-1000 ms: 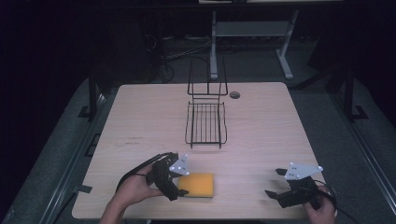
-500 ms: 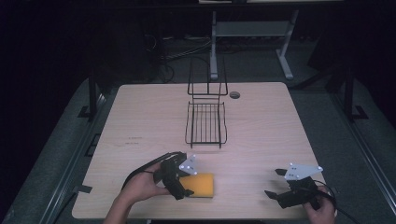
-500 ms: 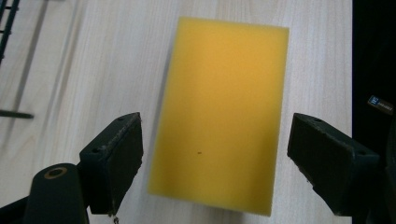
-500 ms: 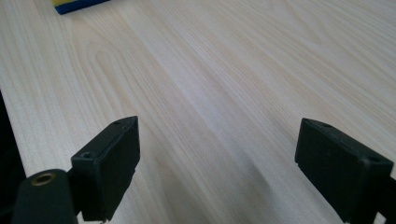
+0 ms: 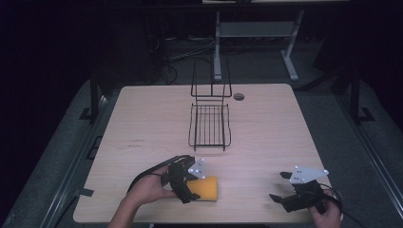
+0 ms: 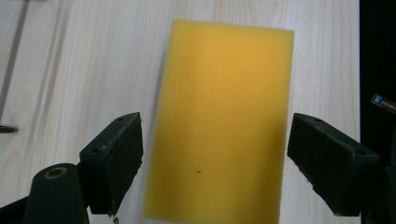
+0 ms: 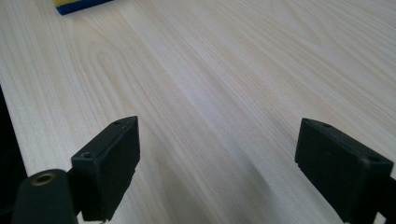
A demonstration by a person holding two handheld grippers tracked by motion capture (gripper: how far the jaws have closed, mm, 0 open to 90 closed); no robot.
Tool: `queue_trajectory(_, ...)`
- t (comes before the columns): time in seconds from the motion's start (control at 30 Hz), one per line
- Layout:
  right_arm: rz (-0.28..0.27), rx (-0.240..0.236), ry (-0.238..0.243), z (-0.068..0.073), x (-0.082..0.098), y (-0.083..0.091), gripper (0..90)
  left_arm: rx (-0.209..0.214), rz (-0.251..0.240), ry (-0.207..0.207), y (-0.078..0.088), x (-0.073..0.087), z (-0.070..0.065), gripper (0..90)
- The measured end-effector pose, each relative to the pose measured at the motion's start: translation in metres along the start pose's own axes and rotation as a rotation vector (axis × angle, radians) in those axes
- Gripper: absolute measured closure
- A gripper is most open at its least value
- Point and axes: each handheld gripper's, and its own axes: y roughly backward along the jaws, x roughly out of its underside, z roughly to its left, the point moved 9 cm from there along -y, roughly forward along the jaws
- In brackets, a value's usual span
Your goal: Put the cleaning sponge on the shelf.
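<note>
— Where's the yellow sponge [image 6: 222,121]?
— Flat on the table [image 5: 142,118], near its front edge, between the left gripper [image 6: 215,161]'s spread fingers [image 6: 114,161], untouched.
— And the right gripper [image 7: 217,161]?
— Spread wide too, over bare wood, well apart from the wire rack [image 5: 209,124].

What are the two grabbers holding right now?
Nothing. The left gripper is open, its jaws either side of the yellow sponge, not squeezing it. The right gripper is open over bare table.
</note>
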Motion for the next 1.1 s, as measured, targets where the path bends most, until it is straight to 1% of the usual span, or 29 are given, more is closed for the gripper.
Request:
queue_trajectory(0.37, -0.001, -0.003, -0.005, 0.001, 0.0, 0.001, 13.7, 0.02, 0.014, -0.01, -0.008, -0.003, -0.002, 17.6)
queue_trajectory(0.5, -0.001, -0.004, -0.004, 0.001, 0.0, 0.0, 13.7, 0.028, 0.016, -0.003, -0.011, -0.003, -0.001, 17.6)
queue_trajectory(0.6, -0.002, -0.004, -0.004, 0.001, 0.0, 0.001, 13.7, 0.04, 0.026, 0.001, -0.014, -0.002, 0.0, 17.6)
queue_trajectory(0.83, -0.002, -0.004, -0.004, 0.001, 0.0, 0.0, 13.7, 0.054, 0.035, 0.001, -0.019, -0.001, 0.0, 17.5)
queue_trajectory(1.03, -0.003, -0.003, 0.0, 0.001, 0.0, 0.001, 13.7, 0.058, 0.034, 0.005, -0.021, -0.001, 0.0, 17.4)
queue_trajectory(1.1, -0.001, -0.004, -0.003, 0.002, 0.0, 0.0, 13.7, 0.062, 0.043, 0.004, -0.025, 0.0, -0.001, 17.2)
